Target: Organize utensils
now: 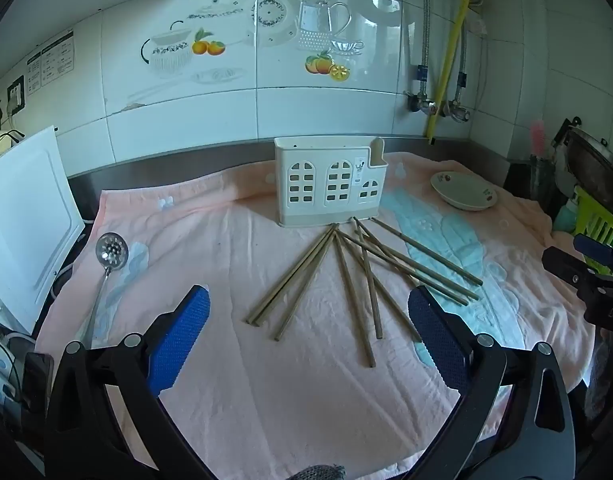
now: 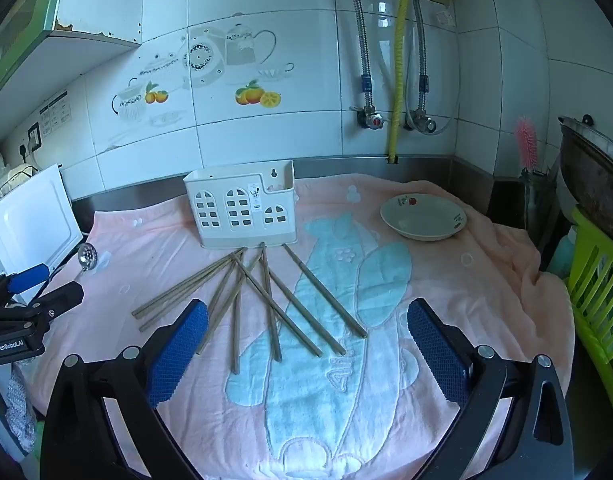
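Observation:
Several wooden chopsticks (image 1: pixel 348 276) lie fanned out on a pink towel (image 1: pixel 290 392) in front of a white utensil holder (image 1: pixel 328 180) with window cut-outs. They also show in the right wrist view (image 2: pixel 266 300), below the holder (image 2: pixel 242 208). A slotted metal spoon (image 1: pixel 111 250) lies at the left, also seen in the right wrist view (image 2: pixel 87 256). My left gripper (image 1: pixel 308 304) is open and empty above the towel, near the chopsticks' near ends. My right gripper (image 2: pixel 306 320) is open and empty, hovering over the chopsticks.
A shallow white dish (image 2: pixel 423 216) sits at the back right of the towel (image 2: pixel 446 280). A white board (image 1: pixel 22 220) leans at the left. A green rack (image 2: pixel 598 280) and a dark pot (image 2: pixel 594 176) stand at the right. Tiled wall with pipes behind.

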The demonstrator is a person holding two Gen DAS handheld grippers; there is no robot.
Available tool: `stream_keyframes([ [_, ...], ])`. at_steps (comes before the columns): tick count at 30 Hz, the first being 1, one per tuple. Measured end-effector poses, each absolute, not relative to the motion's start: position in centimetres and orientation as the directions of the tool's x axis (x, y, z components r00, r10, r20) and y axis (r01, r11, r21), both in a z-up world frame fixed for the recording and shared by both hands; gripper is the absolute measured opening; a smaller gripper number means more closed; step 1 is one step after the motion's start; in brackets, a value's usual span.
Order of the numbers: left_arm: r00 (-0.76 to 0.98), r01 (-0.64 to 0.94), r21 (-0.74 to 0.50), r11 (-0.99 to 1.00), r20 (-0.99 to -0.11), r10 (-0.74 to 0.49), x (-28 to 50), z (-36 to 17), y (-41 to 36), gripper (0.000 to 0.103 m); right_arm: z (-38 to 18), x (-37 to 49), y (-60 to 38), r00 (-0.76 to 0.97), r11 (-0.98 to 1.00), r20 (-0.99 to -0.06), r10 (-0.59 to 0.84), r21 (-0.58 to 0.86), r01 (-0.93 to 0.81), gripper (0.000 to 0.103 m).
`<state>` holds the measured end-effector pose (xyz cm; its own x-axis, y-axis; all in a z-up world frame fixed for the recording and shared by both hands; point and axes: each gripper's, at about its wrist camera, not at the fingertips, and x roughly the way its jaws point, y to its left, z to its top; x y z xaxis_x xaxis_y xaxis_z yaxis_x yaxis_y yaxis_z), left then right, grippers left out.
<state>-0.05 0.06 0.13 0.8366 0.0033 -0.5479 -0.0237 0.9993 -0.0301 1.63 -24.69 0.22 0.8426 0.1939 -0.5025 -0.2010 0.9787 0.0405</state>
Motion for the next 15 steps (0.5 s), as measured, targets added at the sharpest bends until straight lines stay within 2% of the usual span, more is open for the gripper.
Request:
stream_keyframes([
  [15,0.84,-0.031,-0.021,0.999,-0.542,0.015,-0.44,0.28,0.23,0.098,0.52,1.6,-24.72,0.843,0.981,-0.508,0.178,0.02,-0.195,0.096],
])
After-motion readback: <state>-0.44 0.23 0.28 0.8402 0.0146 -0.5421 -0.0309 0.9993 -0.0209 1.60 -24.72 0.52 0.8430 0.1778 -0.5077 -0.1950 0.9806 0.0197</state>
